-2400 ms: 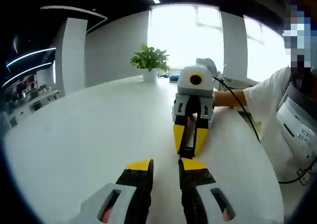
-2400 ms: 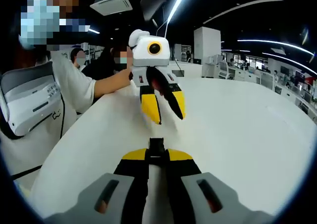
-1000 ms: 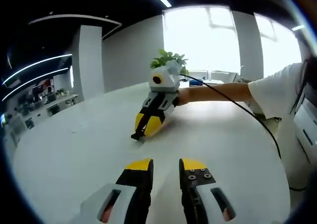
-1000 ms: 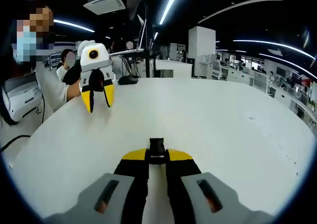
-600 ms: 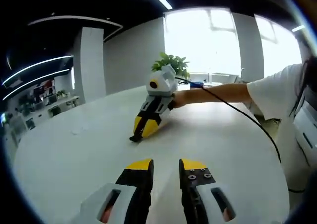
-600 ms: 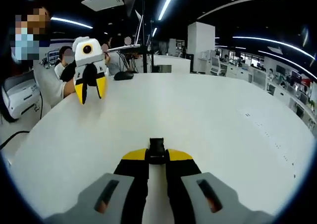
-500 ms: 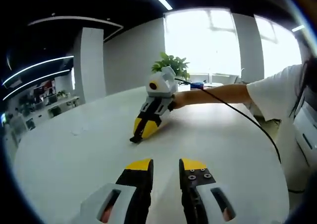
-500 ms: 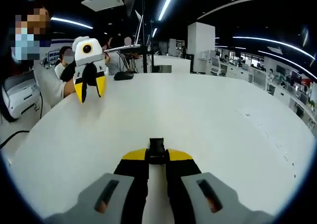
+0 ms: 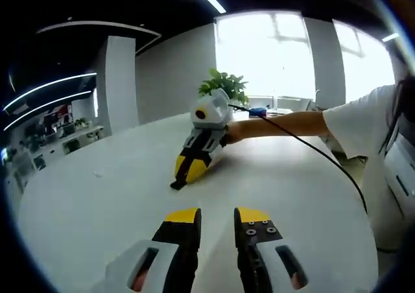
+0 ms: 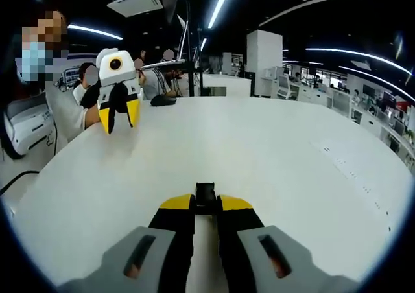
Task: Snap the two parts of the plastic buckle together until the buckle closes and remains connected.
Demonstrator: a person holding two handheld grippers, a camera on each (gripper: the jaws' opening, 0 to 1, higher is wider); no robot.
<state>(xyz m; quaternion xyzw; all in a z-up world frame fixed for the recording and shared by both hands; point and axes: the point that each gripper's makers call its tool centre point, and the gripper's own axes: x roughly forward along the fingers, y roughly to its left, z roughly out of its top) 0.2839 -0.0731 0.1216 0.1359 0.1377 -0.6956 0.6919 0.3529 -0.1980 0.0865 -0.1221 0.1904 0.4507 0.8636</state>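
The left gripper [image 9: 217, 216] rises from the bottom of the left gripper view with its yellow-tipped jaws a little apart and nothing between them, the white table [image 9: 97, 202] showing through the gap; beyond it, further across the table, lies the right gripper [image 9: 185, 173], held by a person's bare arm [image 9: 285, 121] reaching in from the right, its jaws slanting down so that the tips meet the tabletop; a small black piece, the buckle [image 9: 176, 184], sticks out at those tips and touches the table; a dark cable [image 9: 311, 147] runs back from that gripper along the arm; a plant [image 9: 224, 84] stands behind it before a bright window. In the right gripper view the right gripper [image 10: 205, 205] has its jaws pressed together on the buckle [image 10: 205, 190], whose black end pokes out just past the yellow tips; whether both halves are there and snapped together cannot be told, the piece being small and mostly covered. The left gripper [image 10: 118, 119] hangs well apart at upper left, tips pointing down and slightly parted, above the table's [image 10: 292, 163] near edge; a dark, low object [image 10: 162, 99] lies on the table behind it; people sit further back.
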